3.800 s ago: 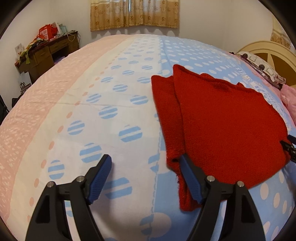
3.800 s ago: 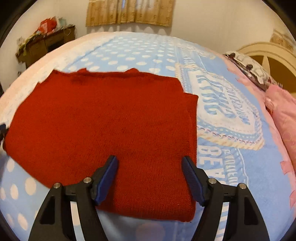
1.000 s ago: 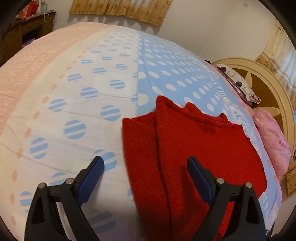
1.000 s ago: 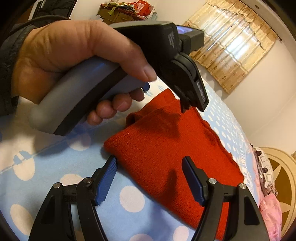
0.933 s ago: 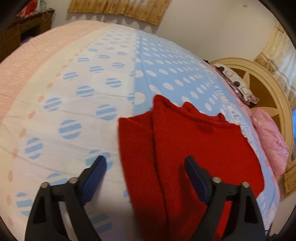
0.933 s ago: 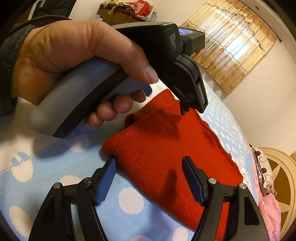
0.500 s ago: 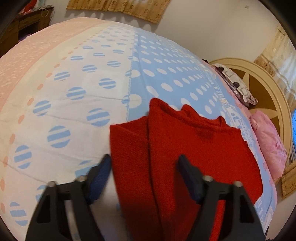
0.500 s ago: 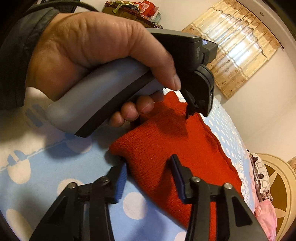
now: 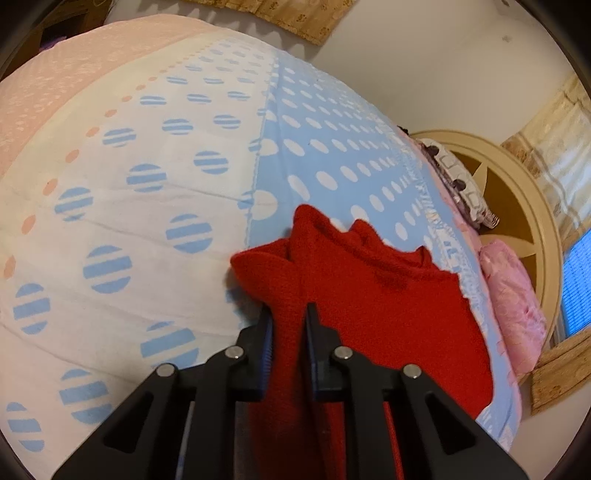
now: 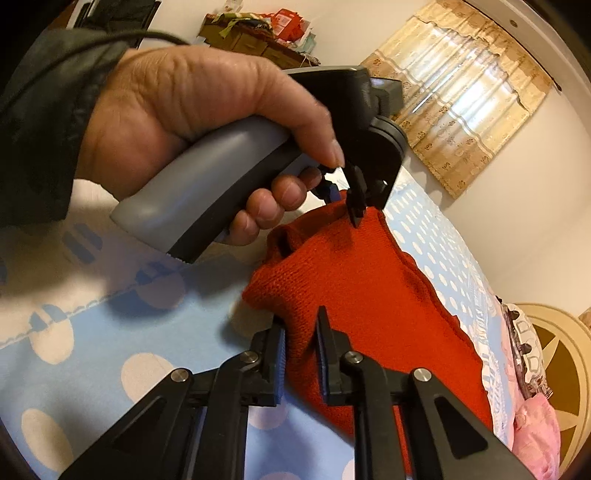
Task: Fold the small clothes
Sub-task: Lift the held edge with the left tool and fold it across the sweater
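A red knitted sweater (image 9: 388, 295), folded with its sleeves tucked in, lies on the dotted bed cover (image 9: 147, 221). My left gripper (image 9: 288, 317) is closing, and its blue pads press a raised fold of the sweater's edge between them. In the right wrist view the sweater (image 10: 369, 288) bunches up at its near corner. There my right gripper (image 10: 300, 325) is closing too, pinching the knit. The left gripper (image 10: 345, 206) shows in that view at the sweater's far corner, held by a person's hand (image 10: 184, 110).
A cream round headboard (image 9: 517, 192) stands at the right, with a pink pillow (image 9: 513, 299) and a patterned pillow (image 9: 458, 181) against it. Curtains (image 10: 461, 92) hang on the far wall. A cluttered desk (image 10: 266, 33) sits beyond the bed's far side.
Both grippers stood wide over the sweater's edge and have come together on it. The knit now bunches and lifts slightly at both pinched spots.
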`<state>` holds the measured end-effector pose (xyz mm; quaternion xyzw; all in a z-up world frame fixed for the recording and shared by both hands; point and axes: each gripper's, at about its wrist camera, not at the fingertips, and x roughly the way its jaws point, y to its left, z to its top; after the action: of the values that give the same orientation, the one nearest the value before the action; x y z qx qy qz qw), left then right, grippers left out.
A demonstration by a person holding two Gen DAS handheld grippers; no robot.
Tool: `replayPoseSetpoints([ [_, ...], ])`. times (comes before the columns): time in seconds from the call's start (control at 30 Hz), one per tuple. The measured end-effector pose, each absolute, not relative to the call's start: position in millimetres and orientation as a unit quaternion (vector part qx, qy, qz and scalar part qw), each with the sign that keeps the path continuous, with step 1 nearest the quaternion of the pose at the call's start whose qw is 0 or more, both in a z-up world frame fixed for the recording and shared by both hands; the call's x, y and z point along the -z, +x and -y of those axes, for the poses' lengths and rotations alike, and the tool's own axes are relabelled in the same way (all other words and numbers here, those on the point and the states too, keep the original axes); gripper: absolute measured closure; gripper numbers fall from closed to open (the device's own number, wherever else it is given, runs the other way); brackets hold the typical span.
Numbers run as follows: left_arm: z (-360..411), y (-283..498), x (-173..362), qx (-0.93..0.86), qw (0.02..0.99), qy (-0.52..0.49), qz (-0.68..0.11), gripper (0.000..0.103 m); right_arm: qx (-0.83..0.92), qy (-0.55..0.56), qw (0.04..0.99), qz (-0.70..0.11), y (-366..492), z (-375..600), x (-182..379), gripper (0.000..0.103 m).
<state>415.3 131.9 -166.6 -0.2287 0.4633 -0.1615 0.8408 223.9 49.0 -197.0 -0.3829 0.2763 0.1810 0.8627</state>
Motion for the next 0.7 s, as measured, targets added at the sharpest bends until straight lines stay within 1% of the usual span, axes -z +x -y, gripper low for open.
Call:
replayPoseSetpoints([
  [0.27, -130.8, 414.8, 144.3, 0.185, 0.843, -0.261, -0.433, 0.088, -0.170, -0.349, 0.884, -0.261, 224.7, -24.1, 173.7, 0.091],
  [0.7, -74.7, 417.9, 93.0, 0.225, 0.857, -0.254, -0.389, 0.088, -0.129, -0.275, 0.924, -0.234, 216.7, 35.0, 137.3, 0.092],
])
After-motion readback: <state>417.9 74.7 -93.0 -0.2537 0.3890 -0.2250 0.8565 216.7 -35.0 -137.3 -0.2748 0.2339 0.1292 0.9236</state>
